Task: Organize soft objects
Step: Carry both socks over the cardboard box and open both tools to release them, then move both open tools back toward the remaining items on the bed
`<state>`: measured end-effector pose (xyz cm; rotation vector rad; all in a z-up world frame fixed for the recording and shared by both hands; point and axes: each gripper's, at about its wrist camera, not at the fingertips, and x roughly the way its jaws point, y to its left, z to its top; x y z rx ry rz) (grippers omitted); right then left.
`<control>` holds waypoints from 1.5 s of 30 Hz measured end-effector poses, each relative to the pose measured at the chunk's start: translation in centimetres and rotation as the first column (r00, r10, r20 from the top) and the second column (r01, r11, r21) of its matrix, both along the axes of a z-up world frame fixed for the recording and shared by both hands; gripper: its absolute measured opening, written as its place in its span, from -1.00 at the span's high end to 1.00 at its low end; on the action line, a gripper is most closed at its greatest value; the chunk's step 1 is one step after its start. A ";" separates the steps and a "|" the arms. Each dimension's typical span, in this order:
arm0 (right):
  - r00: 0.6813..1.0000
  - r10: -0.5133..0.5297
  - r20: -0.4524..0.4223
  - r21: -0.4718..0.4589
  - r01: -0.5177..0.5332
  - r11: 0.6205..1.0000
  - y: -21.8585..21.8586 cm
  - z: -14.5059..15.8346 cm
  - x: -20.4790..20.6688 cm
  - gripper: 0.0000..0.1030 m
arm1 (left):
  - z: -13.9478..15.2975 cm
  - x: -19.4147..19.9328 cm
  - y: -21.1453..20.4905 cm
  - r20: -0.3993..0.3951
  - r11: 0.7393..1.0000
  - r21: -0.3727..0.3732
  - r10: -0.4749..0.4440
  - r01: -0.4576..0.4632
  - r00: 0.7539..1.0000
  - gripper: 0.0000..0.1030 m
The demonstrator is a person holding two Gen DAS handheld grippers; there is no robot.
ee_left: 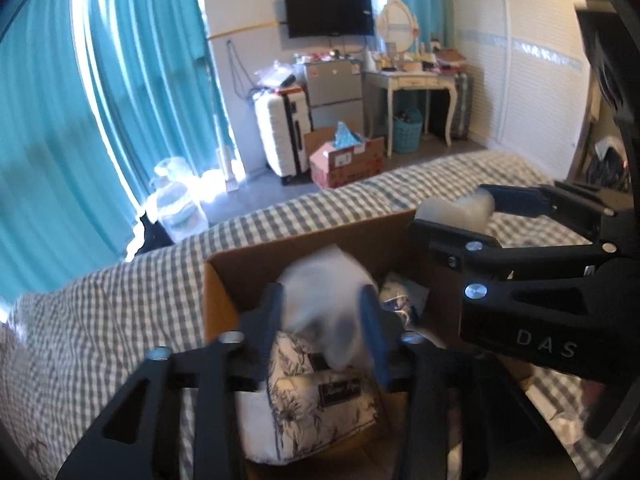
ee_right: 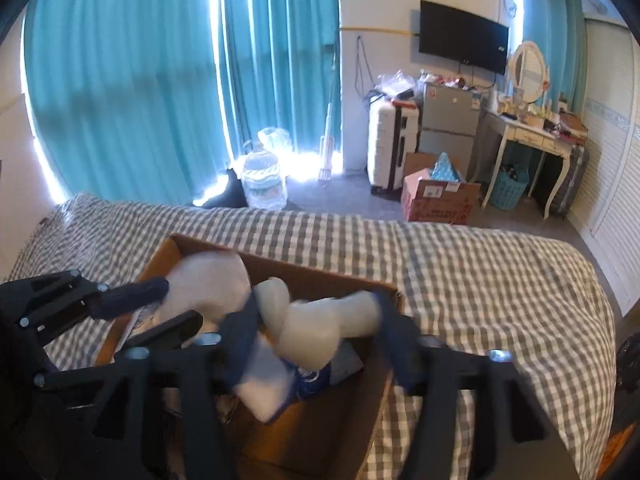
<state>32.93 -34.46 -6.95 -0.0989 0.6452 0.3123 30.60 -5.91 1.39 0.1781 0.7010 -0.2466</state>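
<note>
Left wrist view shows my left jaws (ee_left: 322, 320) clamped on a white soft bundle (ee_left: 324, 284) over the cardboard box (ee_left: 228, 292) on the bed (ee_left: 100, 320), while my right jaws (ee_right: 316, 328) grip a pale roll (ee_right: 316, 328) above it.

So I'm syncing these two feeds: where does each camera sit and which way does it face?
Left wrist: on the left claw, facing the box on the bed; right claw at right.
Right wrist: on the right claw, facing the box; left claw at left.
Shared: box, bed, TV.
</note>
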 end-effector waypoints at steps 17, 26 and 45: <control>0.976 -0.074 0.207 -0.019 0.080 0.997 -3.4 13.7 -14.4 -1.00 | 14.8 -15.0 5.7 0.246 0.990 -0.089 0.130 -0.111 0.961 -1.00; 0.969 -0.042 0.245 -0.050 0.056 0.997 -4.1 16.7 -24.1 -0.99 | 15.2 -24.1 5.8 0.300 0.993 -0.093 0.101 -0.076 0.949 -1.00; 0.994 -0.083 0.064 -0.102 0.089 0.991 -6.4 -2.3 -24.3 -1.00 | -6.7 -22.2 6.7 0.036 0.976 -0.097 0.197 -0.192 0.980 -1.00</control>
